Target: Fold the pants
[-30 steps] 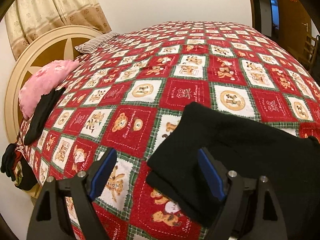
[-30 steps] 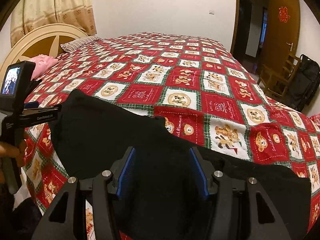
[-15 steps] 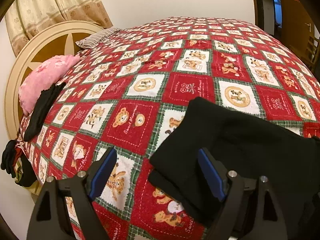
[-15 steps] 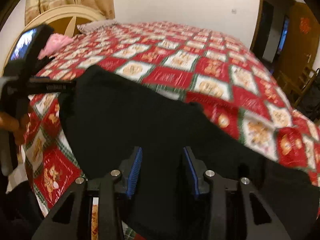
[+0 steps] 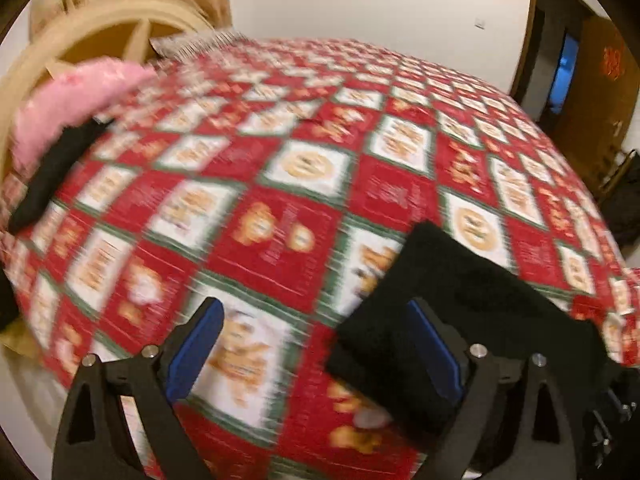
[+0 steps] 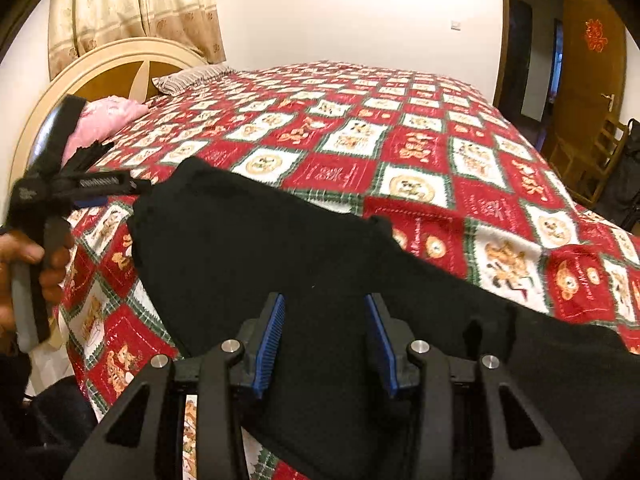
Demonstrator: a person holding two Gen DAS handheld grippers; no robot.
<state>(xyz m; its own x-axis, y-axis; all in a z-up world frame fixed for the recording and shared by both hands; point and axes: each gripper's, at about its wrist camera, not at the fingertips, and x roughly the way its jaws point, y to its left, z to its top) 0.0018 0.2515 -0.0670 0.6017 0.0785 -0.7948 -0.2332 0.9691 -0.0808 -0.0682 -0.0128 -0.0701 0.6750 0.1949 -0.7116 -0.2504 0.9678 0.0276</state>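
Left gripper (image 5: pixel 316 344): jaws spread wide, nothing between the blue pads; level, low over the bed's near edge. View motion-blurred. In the right wrist view the person's hand (image 6: pixel 24 264) grips its handle at far left, beside the pants' corner.

Right gripper (image 6: pixel 325 338): jaws parted, narrower than the left; black cloth fills the gap, but whether the pads touch it cannot be told.

Pants (image 6: pixel 280 248): black, lying flat on the quilt (image 6: pixel 420 152), stretching from near the left gripper across to the lower right. One squared end (image 5: pixel 436 304) sits at the left gripper's right finger, partly behind it.

Beyond: pink pillow (image 5: pixel 72 108) with dark garment (image 5: pixel 52 172) by the headboard (image 6: pixel 116 68); striped pillow (image 6: pixel 188 78), curtain (image 6: pixel 132 4).
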